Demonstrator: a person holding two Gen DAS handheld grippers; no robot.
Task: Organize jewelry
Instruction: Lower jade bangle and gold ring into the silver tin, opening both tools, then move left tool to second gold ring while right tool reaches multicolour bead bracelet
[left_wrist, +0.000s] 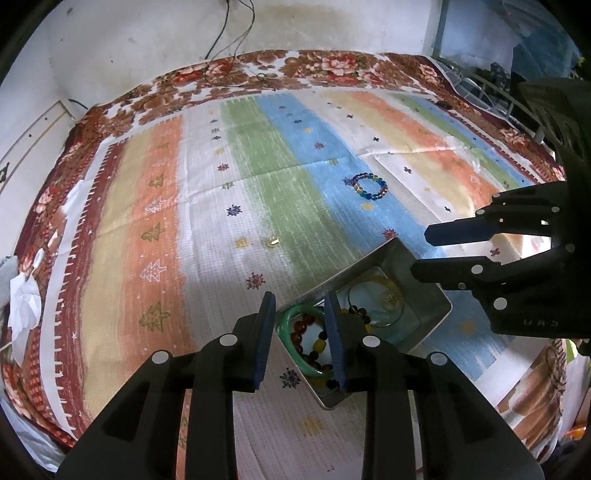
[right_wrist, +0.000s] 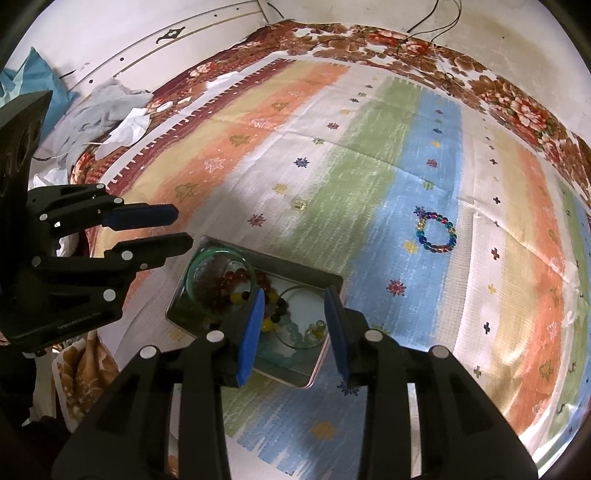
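A metal tin (left_wrist: 428, 295) (right_wrist: 184, 295) sits on the striped cloth and holds a green bangle (left_wrist: 288, 317) (right_wrist: 218, 254), a clear bangle (left_wrist: 384, 310) (right_wrist: 295, 343) and several bead bracelets. A multicoloured bead bracelet (left_wrist: 370, 187) (right_wrist: 435, 232) lies on the blue stripe beyond the tin. A small ring (left_wrist: 273, 242) (right_wrist: 300, 204) lies on the green stripe. My left gripper (left_wrist: 300, 301) (right_wrist: 183, 227) is open and empty over the tin's left end. My right gripper (right_wrist: 294, 298) (left_wrist: 419, 251) is open and empty over the tin's right end.
The striped cloth (left_wrist: 258, 147) covers a floral blanket (left_wrist: 332, 66) on a bed. Crumpled white and grey cloths (right_wrist: 107, 114) lie at the bed's far left edge. Cables (left_wrist: 229, 33) hang on the wall behind.
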